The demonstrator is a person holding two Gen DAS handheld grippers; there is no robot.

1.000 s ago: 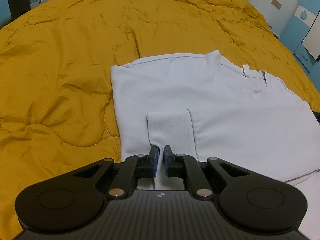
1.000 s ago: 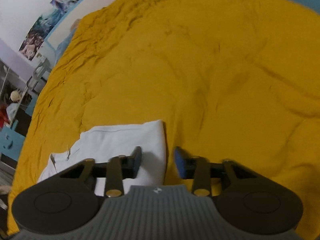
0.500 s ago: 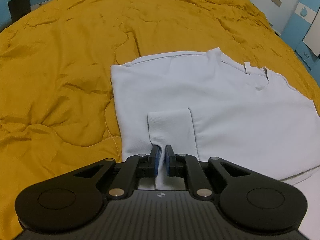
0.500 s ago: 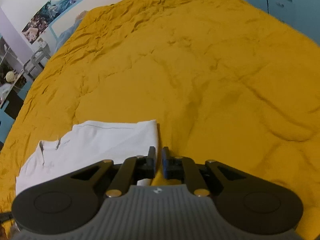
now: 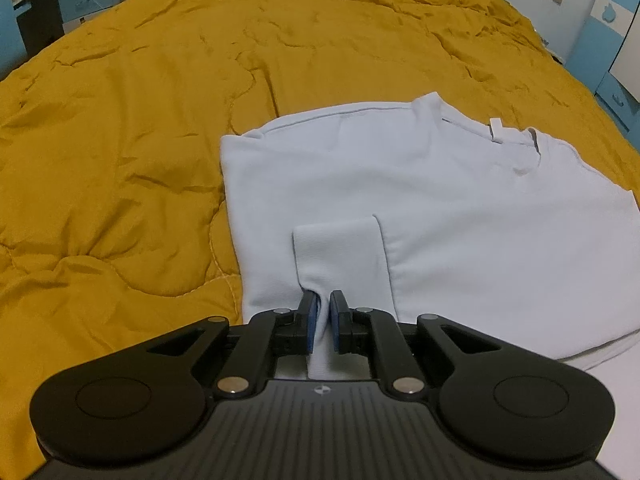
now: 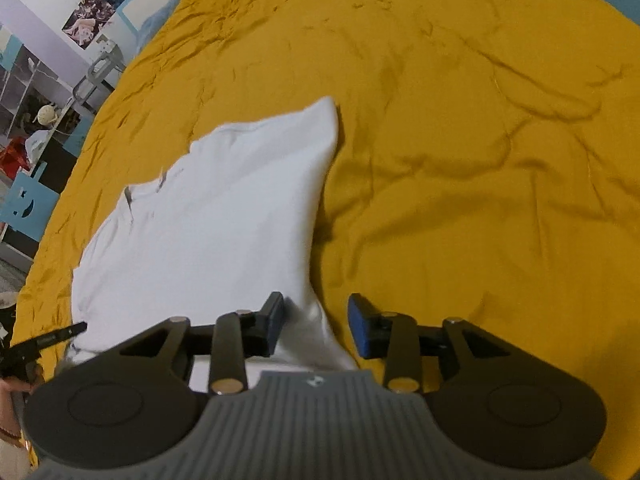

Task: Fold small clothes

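A pale, almost white long-sleeved shirt (image 5: pixel 460 208) lies spread on a bed covered by a wrinkled mustard-yellow quilt (image 5: pixel 120 152). In the left wrist view the shirt rests flat, its neckline (image 5: pixel 524 148) with a small white tag pointing toward the far right, and one sleeve (image 5: pixel 340 256) is folded back over the body so that its cuff end lies on top of the chest panel. The left hand-held gripper (image 5: pixel 322 320) is clenched on this sleeve: a ridge of the pale fabric rises between the two blue pads (image 5: pixel 310 320) and runs back toward the gripper body.

In the right wrist view the same shirt (image 6: pixel 208 232) shows from the other side, its far corner lifted into a soft peak and slightly blurred, the edge running down along the quilt (image 6: pixel 460 140) toward the camera. The right hand-held gripper (image 6: pixel 316 328) is released, its fingers standing well apart; the left finger sits over the shirt's near edge, the right finger over bare quilt, and a strip of fabric lies in the gap between them without being pinched.

At the lower left edge of the right wrist view, part of the other black tool (image 6: pixel 44 340) shows. Beyond the bed, posters (image 6: pixel 100 8) hang on a wall and blue-and-white furniture (image 5: pixel 608 40) stands to the side.
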